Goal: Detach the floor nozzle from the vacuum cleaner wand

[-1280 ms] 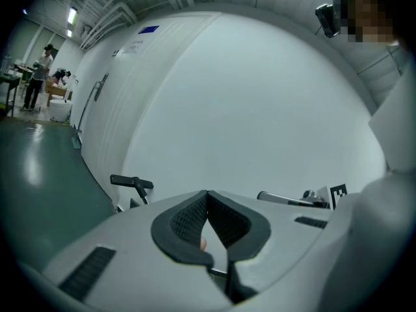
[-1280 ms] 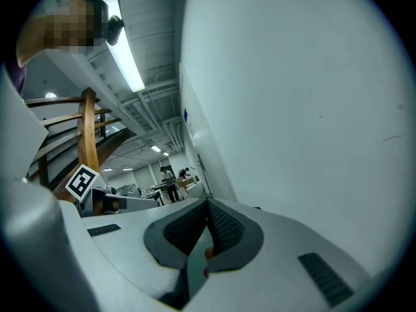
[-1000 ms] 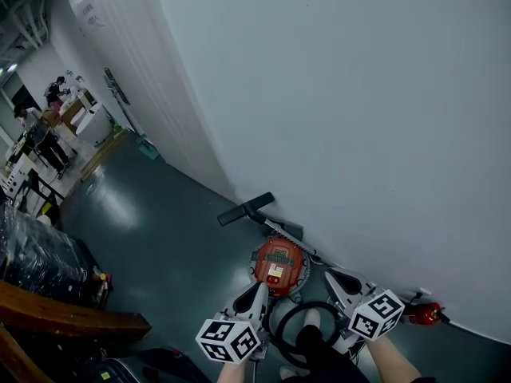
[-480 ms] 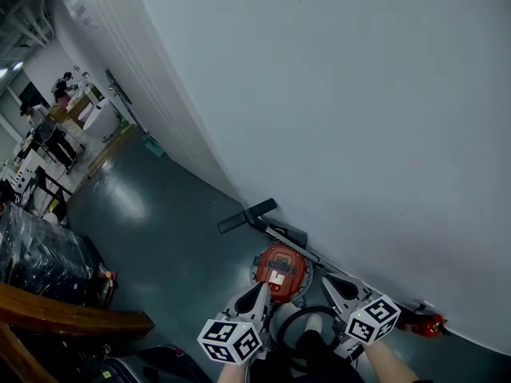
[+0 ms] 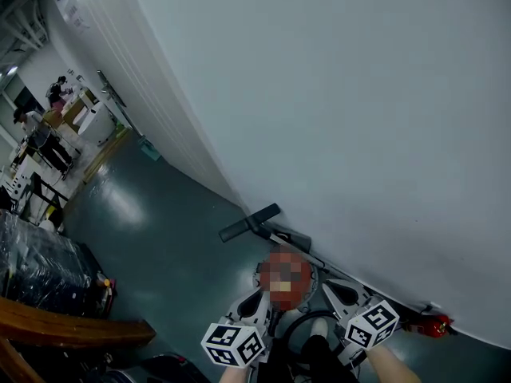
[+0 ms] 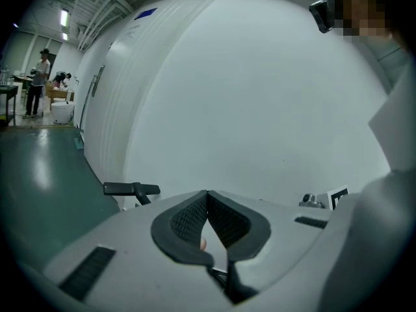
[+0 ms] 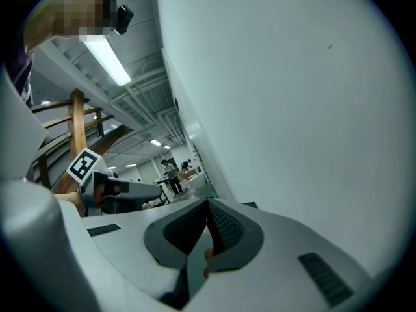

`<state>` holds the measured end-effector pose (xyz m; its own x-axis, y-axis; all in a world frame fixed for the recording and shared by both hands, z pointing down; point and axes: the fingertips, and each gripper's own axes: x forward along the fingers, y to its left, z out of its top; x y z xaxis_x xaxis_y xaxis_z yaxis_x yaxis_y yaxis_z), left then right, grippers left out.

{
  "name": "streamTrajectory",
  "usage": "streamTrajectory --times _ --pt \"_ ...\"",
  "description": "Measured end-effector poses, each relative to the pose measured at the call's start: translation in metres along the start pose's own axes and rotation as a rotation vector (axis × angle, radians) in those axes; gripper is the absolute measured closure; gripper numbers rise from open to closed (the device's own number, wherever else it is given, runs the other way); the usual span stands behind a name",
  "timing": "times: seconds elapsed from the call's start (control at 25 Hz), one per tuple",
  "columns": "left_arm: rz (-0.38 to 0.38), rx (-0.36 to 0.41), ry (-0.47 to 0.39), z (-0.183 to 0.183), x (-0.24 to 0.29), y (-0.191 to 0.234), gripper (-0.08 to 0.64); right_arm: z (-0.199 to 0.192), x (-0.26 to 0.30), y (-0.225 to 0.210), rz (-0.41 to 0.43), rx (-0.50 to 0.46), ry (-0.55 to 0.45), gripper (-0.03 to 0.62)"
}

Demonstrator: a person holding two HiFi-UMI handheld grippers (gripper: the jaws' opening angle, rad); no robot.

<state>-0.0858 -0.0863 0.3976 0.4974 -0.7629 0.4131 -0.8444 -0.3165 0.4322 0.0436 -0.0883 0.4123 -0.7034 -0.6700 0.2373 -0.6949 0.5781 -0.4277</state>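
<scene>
In the head view the black floor nozzle (image 5: 249, 223) lies on the green floor at the foot of the white wall, joined to the wand (image 5: 284, 238). The wand runs back to the red canister vacuum (image 5: 287, 274), and a black hose (image 5: 307, 324) loops in front of it. My left gripper (image 5: 260, 294) hangs just left of the canister, shut and empty. My right gripper (image 5: 330, 282) is just right of it, shut and empty too. The left gripper view shows the nozzle (image 6: 130, 189) ahead of the shut left gripper (image 6: 207, 194). The right gripper (image 7: 208, 203) also shows shut in its own view.
A curved white wall (image 5: 343, 110) rises right behind the vacuum. A small red object (image 5: 435, 324) lies on the floor at the right. Wooden beams (image 5: 72, 331) and wrapped dark goods (image 5: 40, 266) stand at the left. People (image 5: 48, 130) work at tables far off.
Both grippers have sunk a little and come closer to the canister. Their jaws stayed shut. The nozzle and wand have not moved on the floor.
</scene>
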Motion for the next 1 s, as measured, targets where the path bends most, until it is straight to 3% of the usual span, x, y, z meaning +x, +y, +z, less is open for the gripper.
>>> streamTrajectory --times 0.2,0.52,1.0 --pt "0.004 0.008 0.019 -0.018 0.020 0.034 0.555 -0.029 0.036 -0.009 -0.011 -0.060 0.041 0.575" --pt "-0.022 0.039 0.056 -0.040 0.065 0.074 0.555 -0.072 0.089 -0.041 -0.044 -0.253 0.118 0.575" --pt "0.000 -0.023 0.067 -0.071 0.134 0.136 0.555 -0.127 0.164 -0.088 -0.058 -0.341 0.210 0.575"
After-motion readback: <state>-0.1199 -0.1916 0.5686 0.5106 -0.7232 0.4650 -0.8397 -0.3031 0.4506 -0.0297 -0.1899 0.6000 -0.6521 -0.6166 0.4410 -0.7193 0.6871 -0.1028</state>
